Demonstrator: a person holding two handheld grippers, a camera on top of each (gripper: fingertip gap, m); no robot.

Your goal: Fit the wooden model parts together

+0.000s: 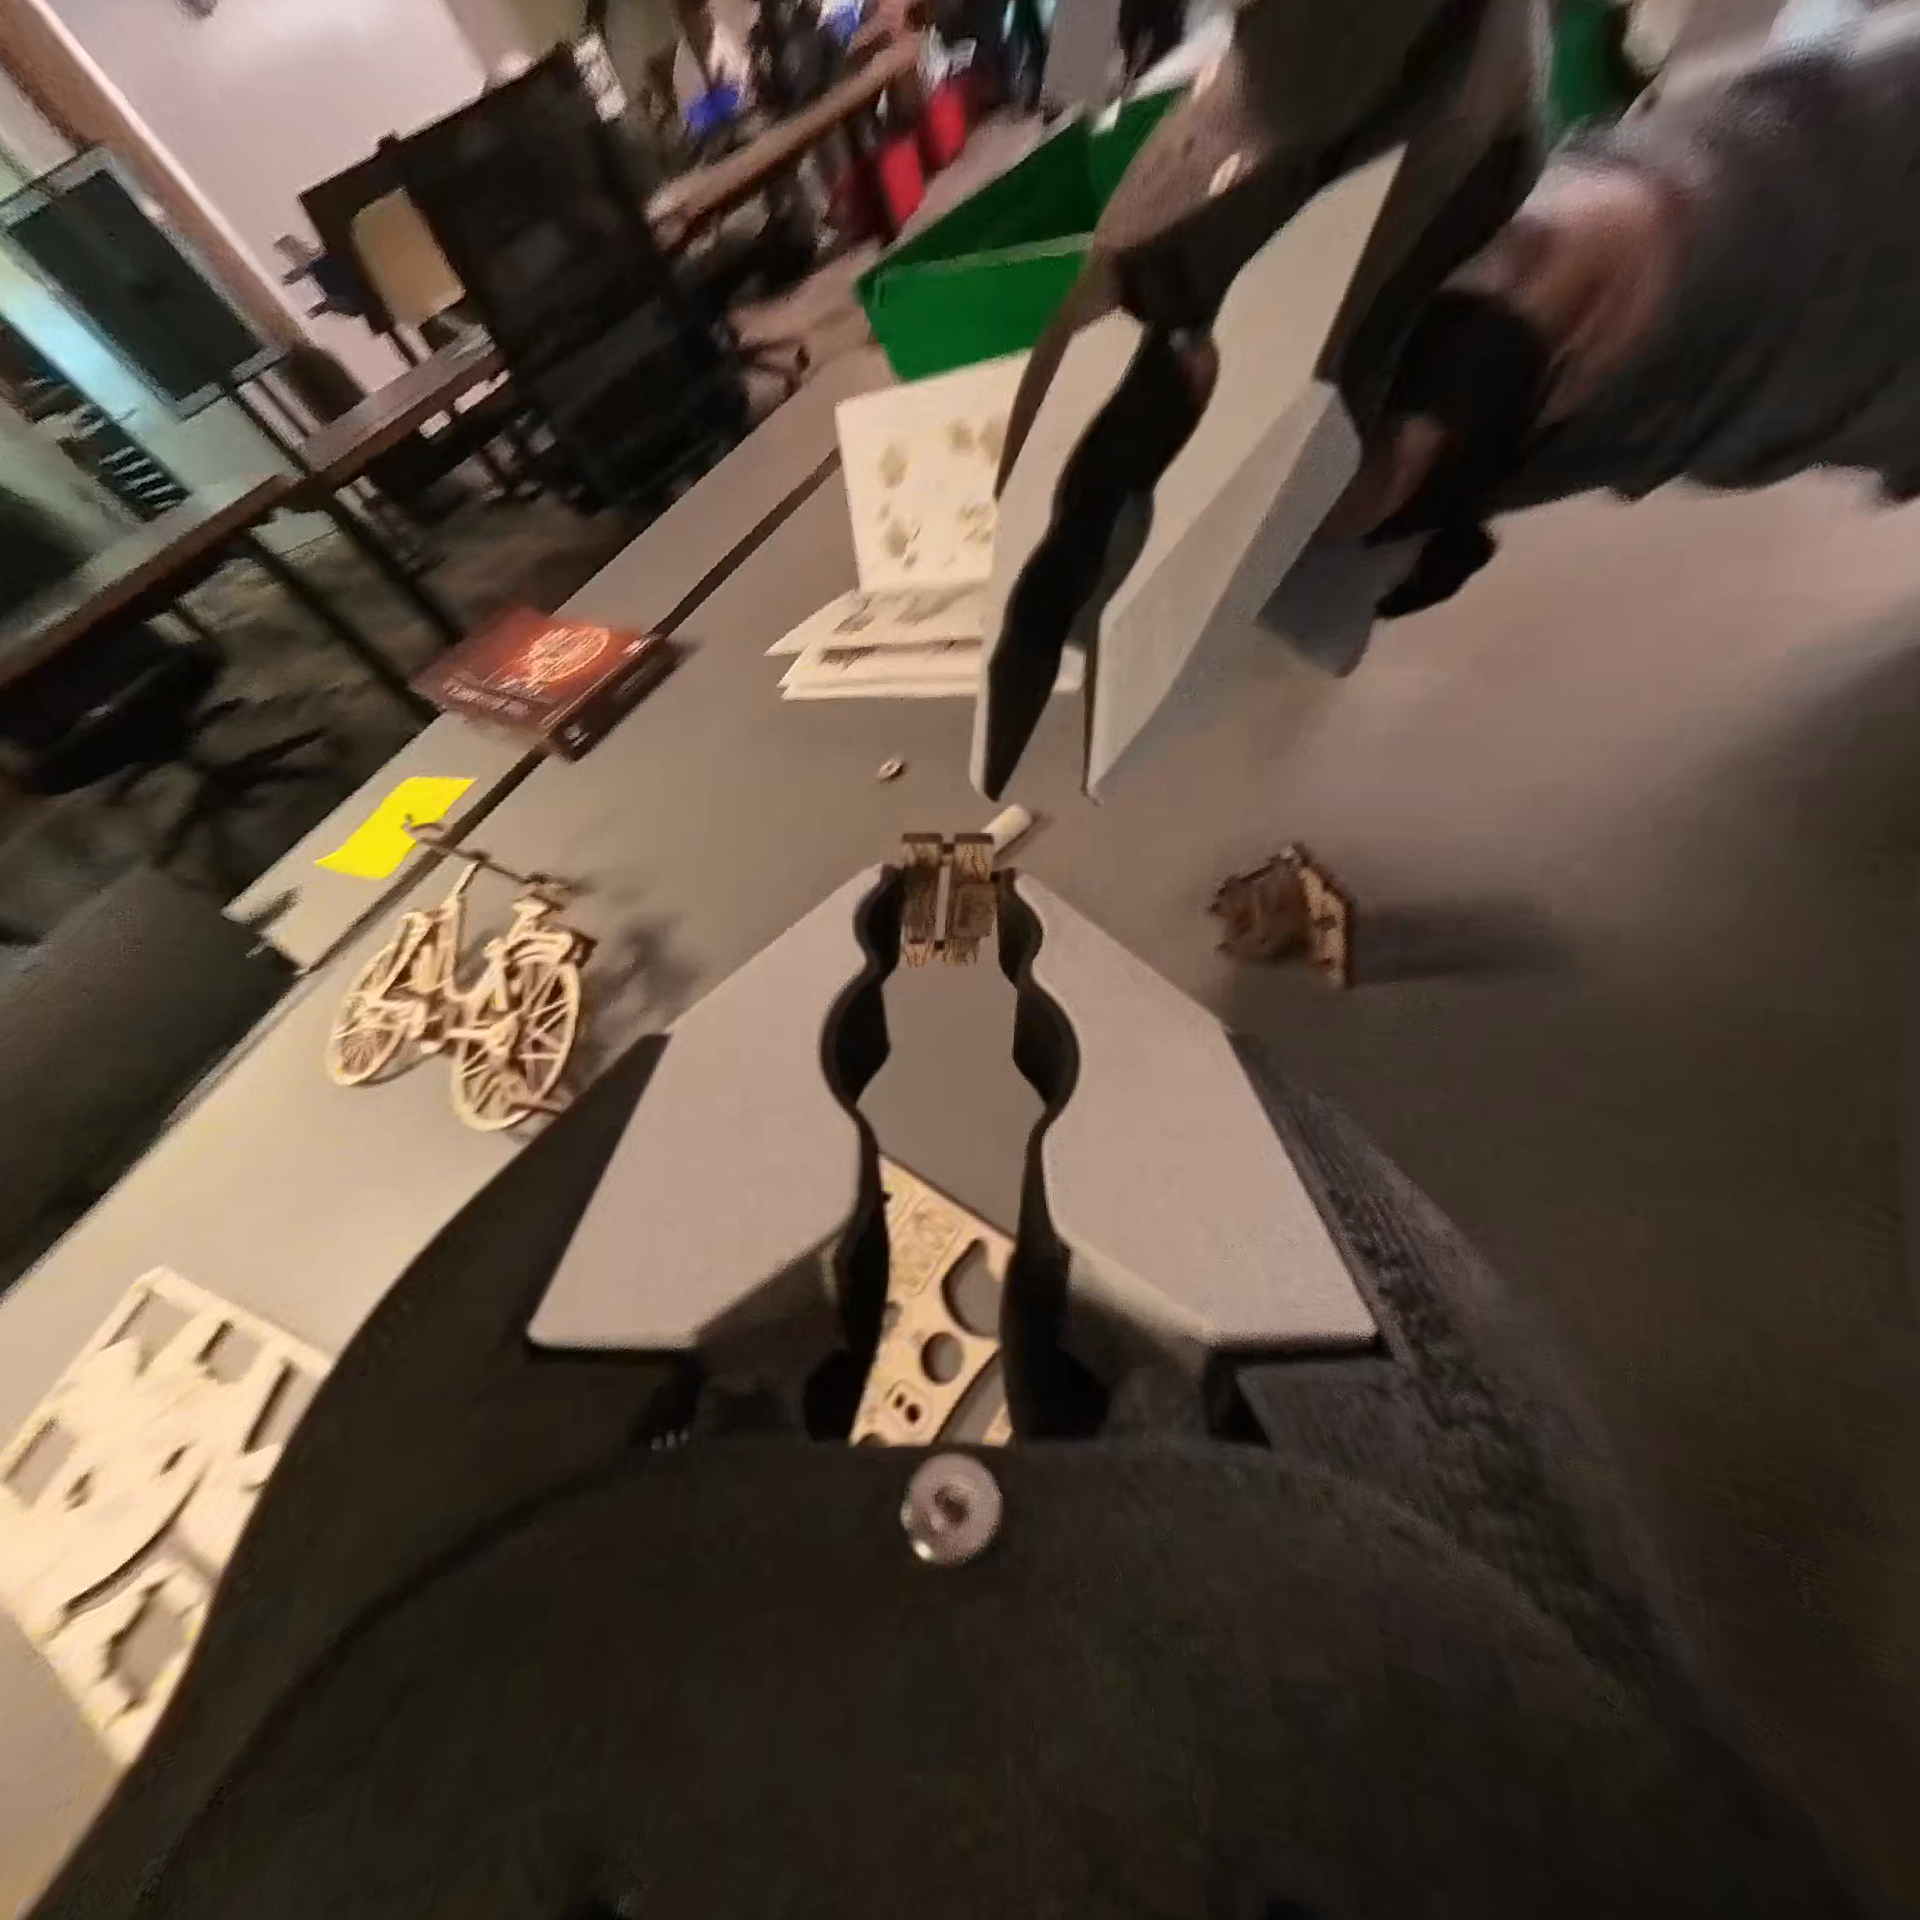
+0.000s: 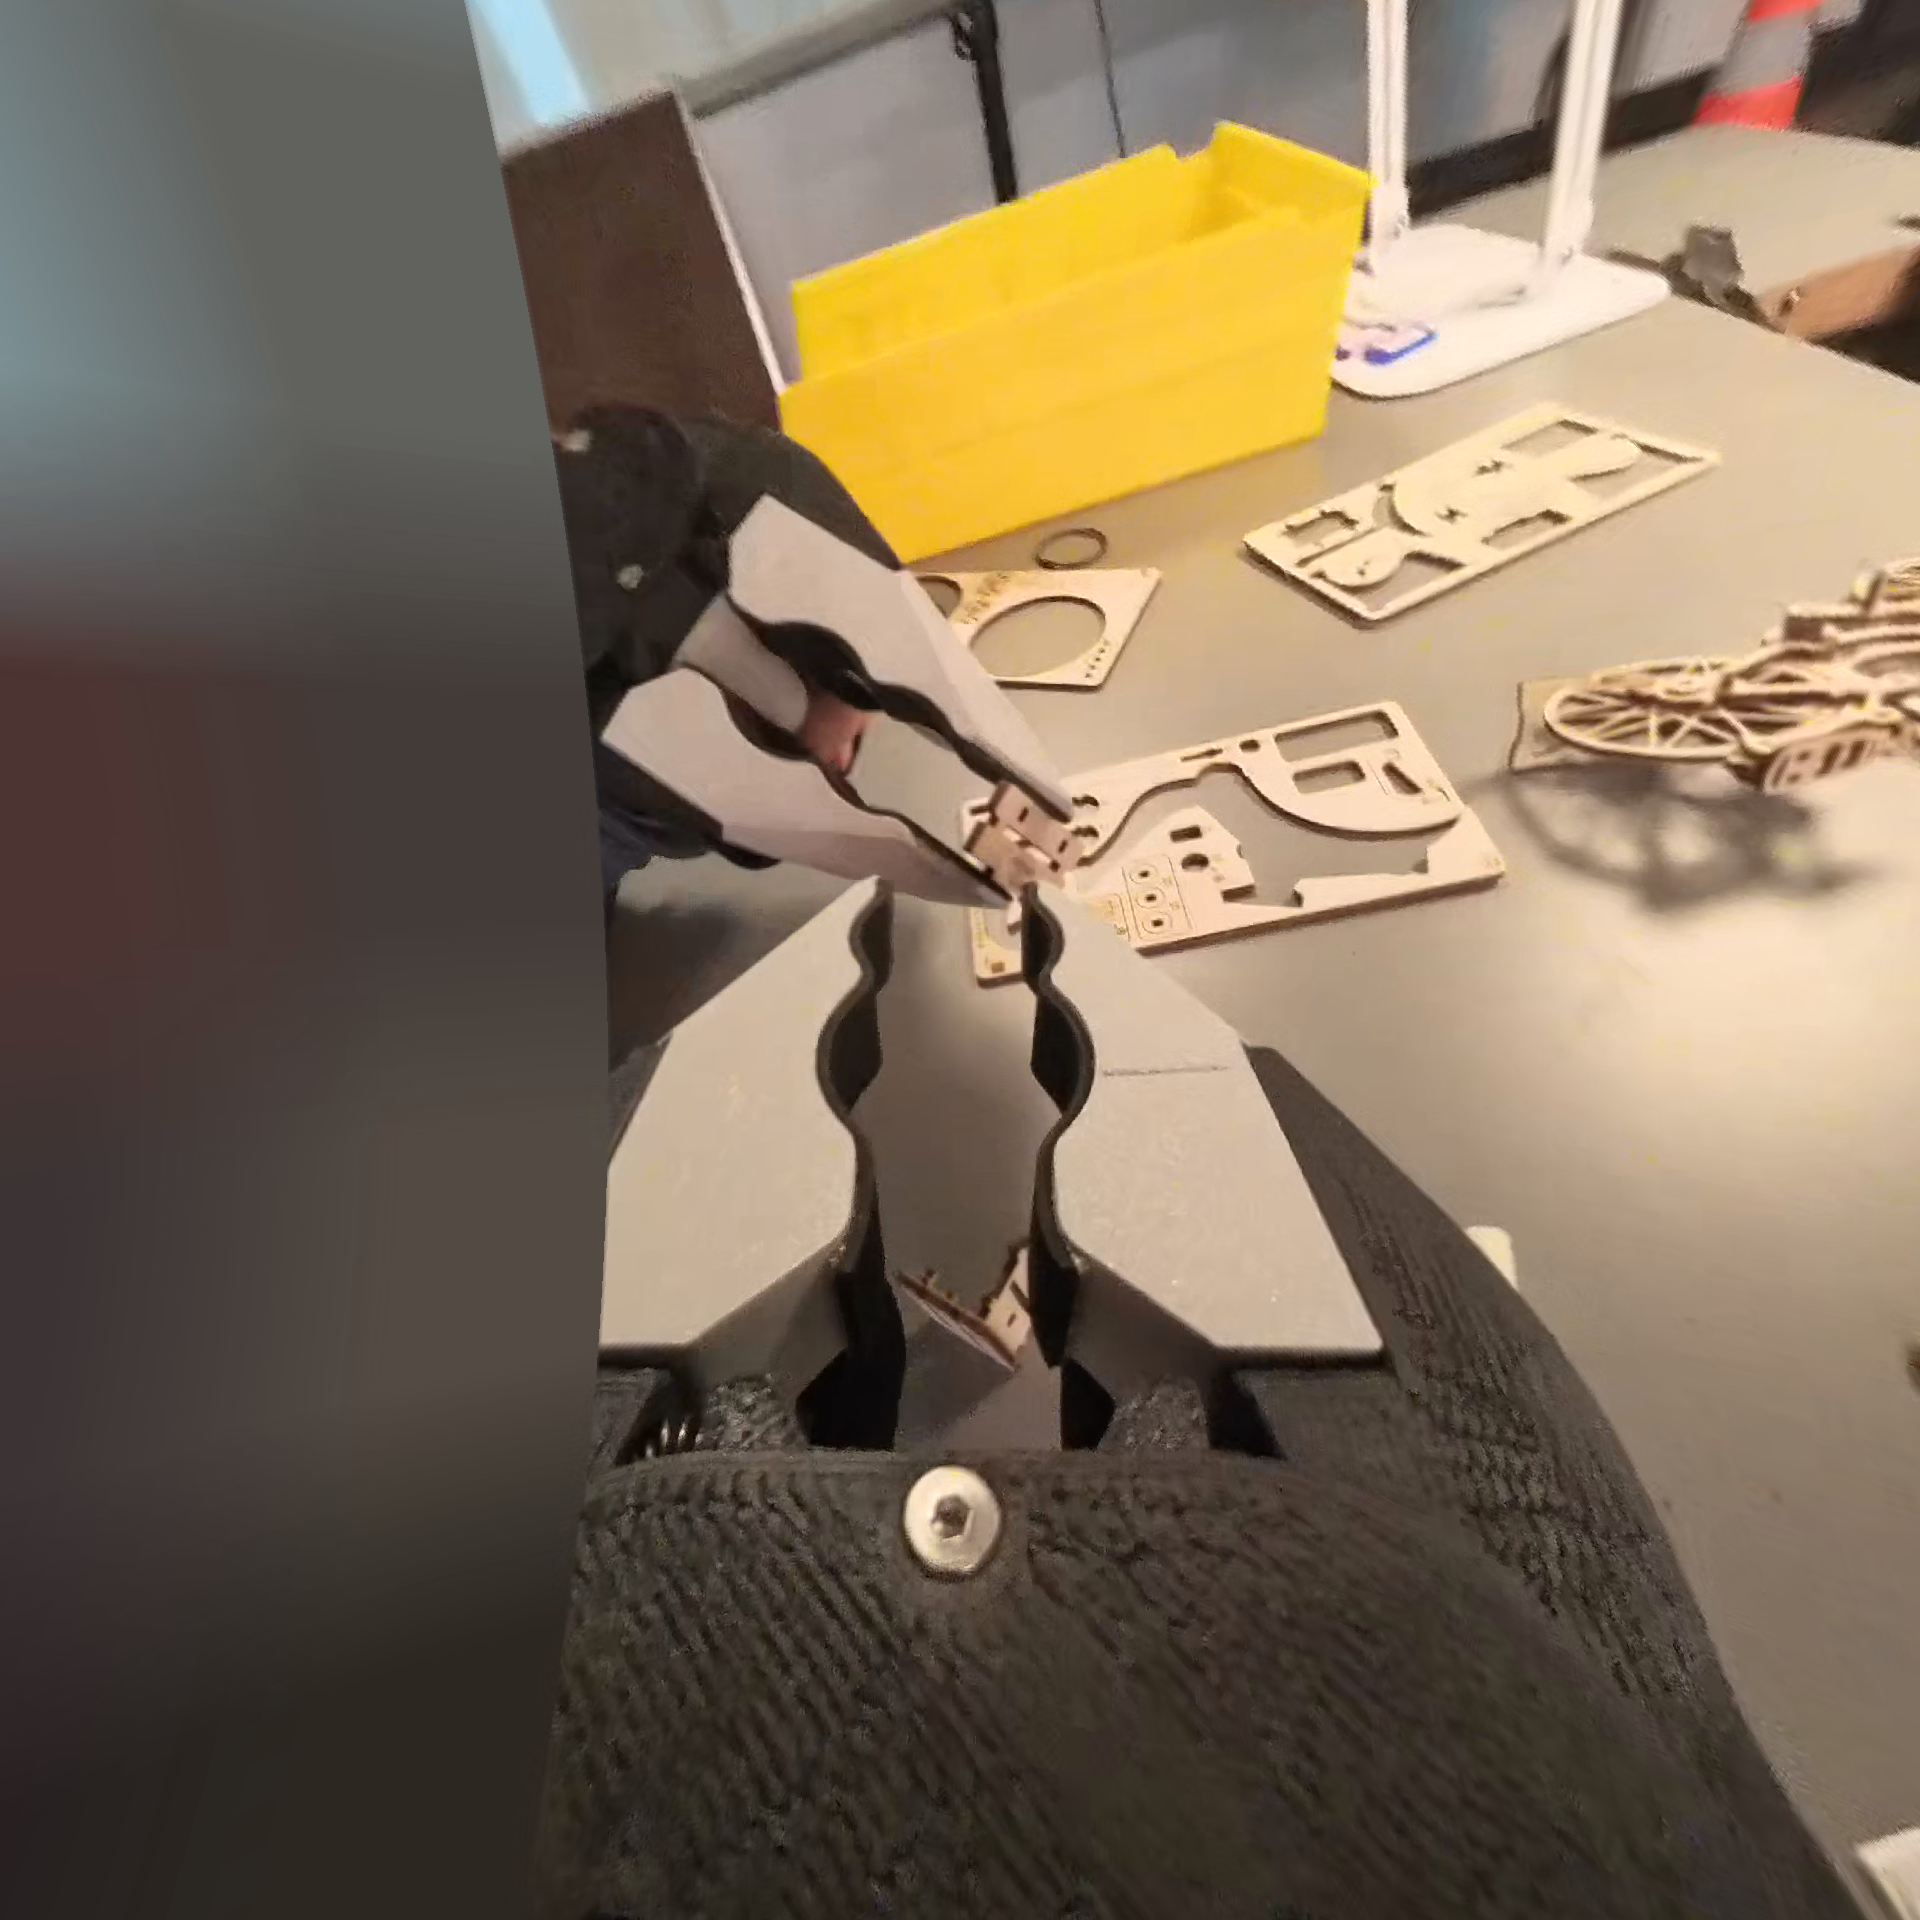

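Observation:
My left gripper (image 1: pixel 951 883) is shut on a small wooden part (image 1: pixel 943 902) made of two notched plates side by side, held above the grey table (image 1: pixel 1558 1143). In the right wrist view the left gripper (image 2: pixel 1029 852) comes in from the left with the same part (image 2: pixel 1023 831) at its tips. My right gripper (image 2: pixel 956 896) is open and empty, and its right fingertip nearly touches the part. In the left wrist view the right gripper (image 1: pixel 1044 784) points down from the upper right, just beyond the part. A small pale peg (image 1: pixel 1013 826) shows between them.
A finished wooden bicycle (image 1: pixel 457 997) and a small wooden sub-assembly (image 1: pixel 1283 914) stand on the table. Punched wooden sheets (image 2: pixel 1299 821) (image 2: pixel 1475 509) (image 1: pixel 125 1455) lie around. There are also a yellow bin (image 2: pixel 1070 353), a green bin (image 1: pixel 977 281), instruction sheets (image 1: pixel 914 520), a dark red box (image 1: pixel 540 665) and a white lamp base (image 2: pixel 1496 301).

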